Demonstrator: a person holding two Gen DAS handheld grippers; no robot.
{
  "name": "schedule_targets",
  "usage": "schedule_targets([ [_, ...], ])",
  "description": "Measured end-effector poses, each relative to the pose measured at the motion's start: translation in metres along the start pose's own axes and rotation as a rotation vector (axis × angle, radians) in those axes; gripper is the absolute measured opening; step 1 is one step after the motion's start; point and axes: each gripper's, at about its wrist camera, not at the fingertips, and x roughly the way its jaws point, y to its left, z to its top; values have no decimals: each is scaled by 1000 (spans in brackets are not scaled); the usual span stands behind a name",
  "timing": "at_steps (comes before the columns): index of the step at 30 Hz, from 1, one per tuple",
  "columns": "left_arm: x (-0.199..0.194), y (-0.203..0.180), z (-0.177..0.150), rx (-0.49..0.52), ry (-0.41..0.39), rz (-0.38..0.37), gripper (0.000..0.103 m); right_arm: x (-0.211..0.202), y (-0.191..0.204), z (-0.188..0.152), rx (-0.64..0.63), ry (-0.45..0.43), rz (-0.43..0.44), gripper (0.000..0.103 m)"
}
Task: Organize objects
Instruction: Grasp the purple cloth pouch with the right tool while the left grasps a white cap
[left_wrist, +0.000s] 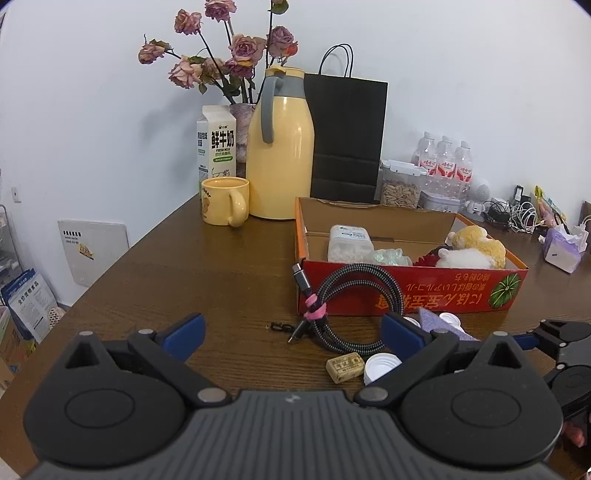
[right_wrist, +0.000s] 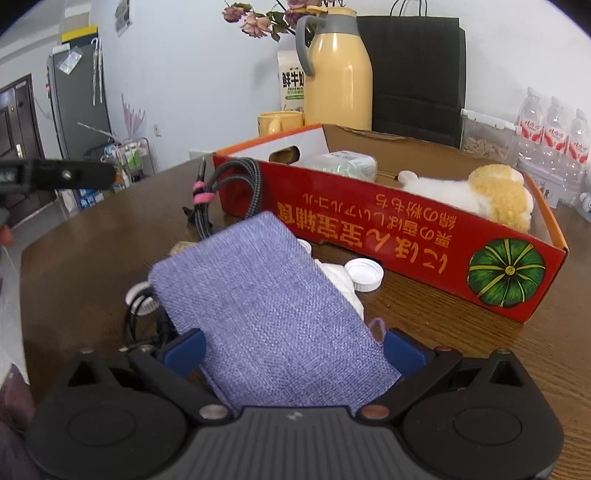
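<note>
A red cardboard box (left_wrist: 406, 295) (right_wrist: 406, 229) sits on the wooden table and holds a plush toy (left_wrist: 476, 247) (right_wrist: 491, 195), a white bottle (left_wrist: 349, 240) and other small items. A coiled braided cable (left_wrist: 354, 306) (right_wrist: 236, 188) leans against its front wall. A cork (left_wrist: 345, 366) and white caps (left_wrist: 380, 365) (right_wrist: 364, 273) lie before it. My left gripper (left_wrist: 291, 332) is open and empty, low over the table before the cable. My right gripper (right_wrist: 293, 349) has its jaws wide, with a purple fabric pouch (right_wrist: 258, 310) (left_wrist: 436, 321) lying between them.
A yellow thermos (left_wrist: 279, 155), yellow mug (left_wrist: 223, 201), milk carton (left_wrist: 218, 142), dried roses (left_wrist: 221, 55) and black paper bag (left_wrist: 347, 136) stand behind the box. Water bottles (left_wrist: 445, 162), a seed container (left_wrist: 400, 182), chargers and tissues (left_wrist: 563, 247) sit at the right.
</note>
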Motion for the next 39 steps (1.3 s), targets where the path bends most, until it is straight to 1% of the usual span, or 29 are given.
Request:
schedule_targets([
  [7,-2,3,-9,-11,22,2,103,1,2,-3,-13,-11,-7,103],
  [9,-2,5,-12,-18,28,6,103,0,2,-4,-13,-13,-10,98],
  [11,-2,6,-13,-22,33,10,103,-3,2,-5,-8,-18,-11,87],
  [12,-2,7,-13,-24,35,12,103,-5,1,-6,-4,-23,-15,85],
  [14,-1,8,-14,-26,40,14,103,-8,1,-8,-1,-31,-18,73],
  [15,-1,8,-14,-26,41,14,103,-10,1,-9,1,-36,-21,70],
  [17,0,7,-14,-27,43,15,103,-14,1,-10,4,-47,-28,52],
  [18,0,7,-15,-26,44,13,103,-16,1,-11,6,-52,-29,49],
  [19,0,6,-15,-25,45,12,103,-17,1,-12,8,-57,-28,43],
  [20,0,6,-15,-23,47,11,103,-19,2,-13,9,-63,-28,34],
  [22,0,5,-16,-21,49,10,103,-23,4,-15,8,-76,-28,22],
  [23,1,4,-16,-20,51,9,103,-25,4,-16,10,-86,-27,20],
  [28,4,-2,-19,-2,71,0,103,-38,3,-20,49,-153,-6,13],
  [33,8,-9,-27,32,105,-13,103,-52,-1,-21,116,-231,22,13],
  [36,10,-15,-34,70,133,-17,103,-62,-3,-17,157,-285,29,12],
  [39,14,-22,-42,114,158,-30,103,-69,-6,-15,185,-316,28,12],
])
